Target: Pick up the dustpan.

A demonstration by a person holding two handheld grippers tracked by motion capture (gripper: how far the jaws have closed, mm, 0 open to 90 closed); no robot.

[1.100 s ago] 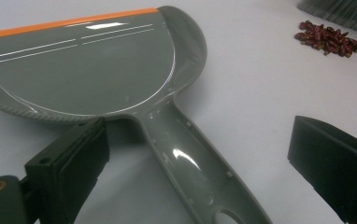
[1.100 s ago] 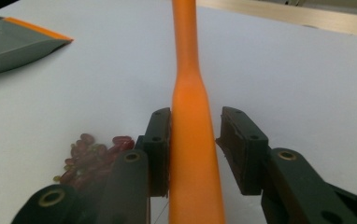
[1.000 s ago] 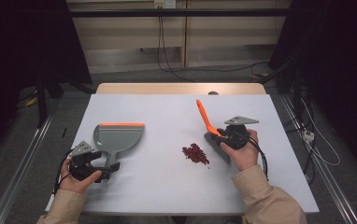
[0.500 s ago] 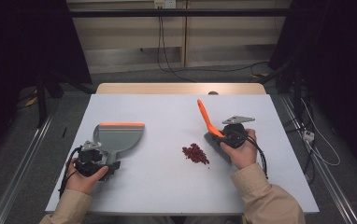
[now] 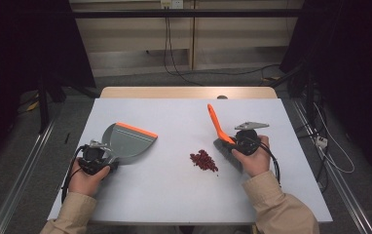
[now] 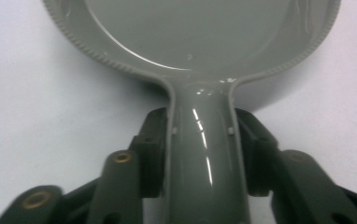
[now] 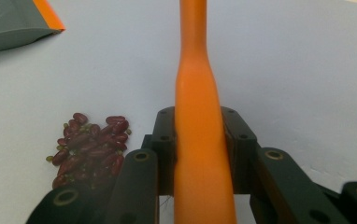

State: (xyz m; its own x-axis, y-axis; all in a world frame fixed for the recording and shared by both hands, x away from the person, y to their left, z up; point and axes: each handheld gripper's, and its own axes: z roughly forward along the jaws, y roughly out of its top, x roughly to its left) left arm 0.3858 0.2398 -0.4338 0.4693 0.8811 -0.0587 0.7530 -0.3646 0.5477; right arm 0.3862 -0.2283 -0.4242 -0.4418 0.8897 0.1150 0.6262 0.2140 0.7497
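Note:
A grey dustpan [image 5: 128, 141] with an orange lip lies on the white table [image 5: 174, 195] at the left. My left gripper [image 5: 96, 157] has just been closing on the dustpan's handle [image 6: 204, 154], and its pads now press both sides of it. At the right, my right gripper [image 5: 242, 144] is shut on the orange handle [image 7: 197, 116] of a brush [image 5: 216, 124], whose grey bristles rest on the table. A small pile of red beans [image 5: 204, 160] lies between the two tools, just left of the brush. The right gripper view also has the beans [image 7: 90, 147] and the dustpan [image 7: 13, 21].
Bare table surface surrounds the tools on all sides. Cables run across the floor behind the table and along its right side. A metal rail lies along the floor at the left.
The left gripper slid in along the dustpan's handle and closed on it. The dustpan has turned a little, its orange lip now angled toward the beans. The right hand kept still.

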